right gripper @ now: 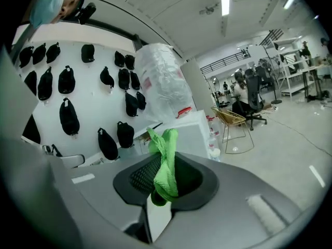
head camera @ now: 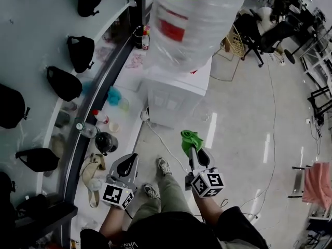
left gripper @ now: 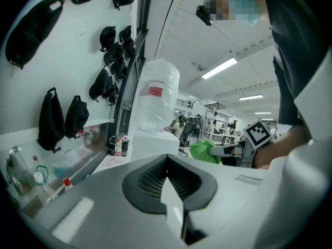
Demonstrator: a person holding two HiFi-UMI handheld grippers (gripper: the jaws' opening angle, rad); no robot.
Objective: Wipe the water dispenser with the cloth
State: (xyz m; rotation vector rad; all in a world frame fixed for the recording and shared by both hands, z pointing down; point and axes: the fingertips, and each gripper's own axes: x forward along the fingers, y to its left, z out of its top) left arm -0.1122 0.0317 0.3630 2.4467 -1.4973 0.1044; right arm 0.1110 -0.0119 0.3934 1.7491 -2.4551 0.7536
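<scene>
Head view: water dispenser bottle is cut off at the frame top and wrapped in film; its red label is blurred and unreadable. Right tool clamps the green cloth near the dispenser's front. Left tool is closed with nothing between its jaws, further from the dispenser.

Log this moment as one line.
right gripper: shut on green cloth | left gripper: shut, empty | white water dispenser: cloth not touching
</scene>
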